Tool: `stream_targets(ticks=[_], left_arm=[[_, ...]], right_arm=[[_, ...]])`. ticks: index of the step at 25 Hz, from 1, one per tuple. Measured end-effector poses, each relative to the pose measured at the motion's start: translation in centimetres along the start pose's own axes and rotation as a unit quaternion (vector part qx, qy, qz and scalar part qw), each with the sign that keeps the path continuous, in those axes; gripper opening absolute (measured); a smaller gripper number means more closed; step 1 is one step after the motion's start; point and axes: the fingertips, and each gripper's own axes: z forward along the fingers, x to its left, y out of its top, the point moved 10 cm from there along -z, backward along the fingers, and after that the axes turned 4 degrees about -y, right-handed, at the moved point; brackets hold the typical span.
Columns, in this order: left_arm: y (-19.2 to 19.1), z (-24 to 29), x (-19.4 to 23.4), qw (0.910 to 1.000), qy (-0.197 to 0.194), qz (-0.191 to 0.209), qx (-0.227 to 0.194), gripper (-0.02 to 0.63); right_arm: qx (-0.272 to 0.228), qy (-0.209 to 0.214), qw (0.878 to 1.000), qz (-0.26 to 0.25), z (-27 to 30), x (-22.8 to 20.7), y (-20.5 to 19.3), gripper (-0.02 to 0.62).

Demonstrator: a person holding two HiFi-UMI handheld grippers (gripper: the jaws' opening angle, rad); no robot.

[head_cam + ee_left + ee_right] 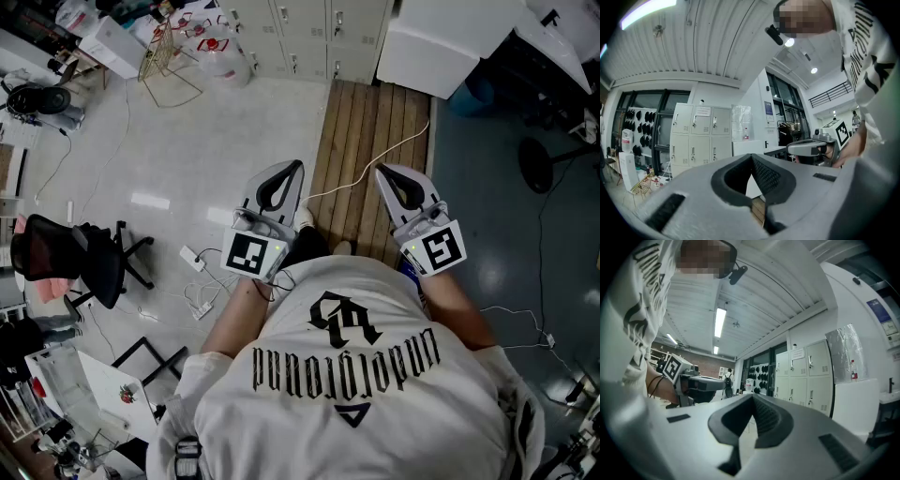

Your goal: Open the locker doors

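Both tongs are held level at chest height, side by side and pointing the same way. The left tongs point(291, 170) point(751, 156) have their tips pressed together with nothing between them. The right tongs point(752, 397) point(382, 172) are likewise fully closed and empty. The lockers point(305, 33) point(700, 136) point(806, 376) stand straight ahead of both tips and well apart from them, and every door that shows is closed. Judged step: the approach, with no door touched yet. To do it well, walk up square to the bank and pick one door. Open the working tongs before they reach the small handle, not at it. Come in level so the pads take the handle from both sides, then pull along the door's swing rather than straight back. The idle tongs should stay out of that arc. Room: a strip of wooden flooring point(370, 155) runs forward from under the tongs toward the lockers. A thin cable point(380, 161) lies across it just ahead of the tips, a likely trip point. A big white block point(450, 42) stands ahead and to the right of the right tongs, near the lockers' right end, so doors there may have less room to swing. To the left of the left tongs the pale floor lies open. An office chair point(80, 258) and a power strip point(192, 256) sit left of them and further back, off the walking line.
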Motion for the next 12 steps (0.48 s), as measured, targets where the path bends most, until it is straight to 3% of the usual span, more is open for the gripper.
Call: stream_targets(ticks=[12], left_arm=[[-0.4, 0.8, 1.1, 1.0000, -0.004, -0.005, 0.002, 0.006]], right_arm=[[0.001, -0.005, 1.000, -0.001, 0.8, -0.4, -0.2, 0.005]])
